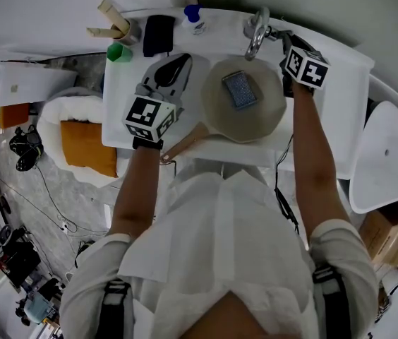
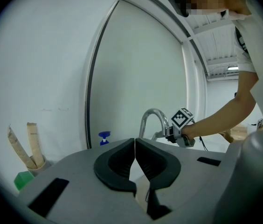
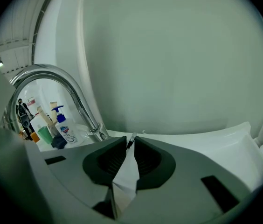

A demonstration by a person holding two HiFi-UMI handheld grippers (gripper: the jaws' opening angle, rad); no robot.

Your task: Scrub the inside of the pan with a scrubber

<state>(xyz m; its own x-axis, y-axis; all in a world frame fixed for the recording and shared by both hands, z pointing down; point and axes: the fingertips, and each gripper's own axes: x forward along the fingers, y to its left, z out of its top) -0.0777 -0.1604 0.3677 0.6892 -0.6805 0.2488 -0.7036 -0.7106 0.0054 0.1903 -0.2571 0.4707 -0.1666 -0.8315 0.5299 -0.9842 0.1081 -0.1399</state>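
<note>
Presently, the left gripper is closed; the right gripper is clamped on the tap lever; the scrubber is seated inside the pan.

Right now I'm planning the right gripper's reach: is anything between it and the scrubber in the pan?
Nothing visible does. The scrubber lies uncovered in the open pan. The right gripper is by the pan's far rim, jaws shut on the faucet lever. Only the faucet spout arches over that rim, beside the path.
</note>
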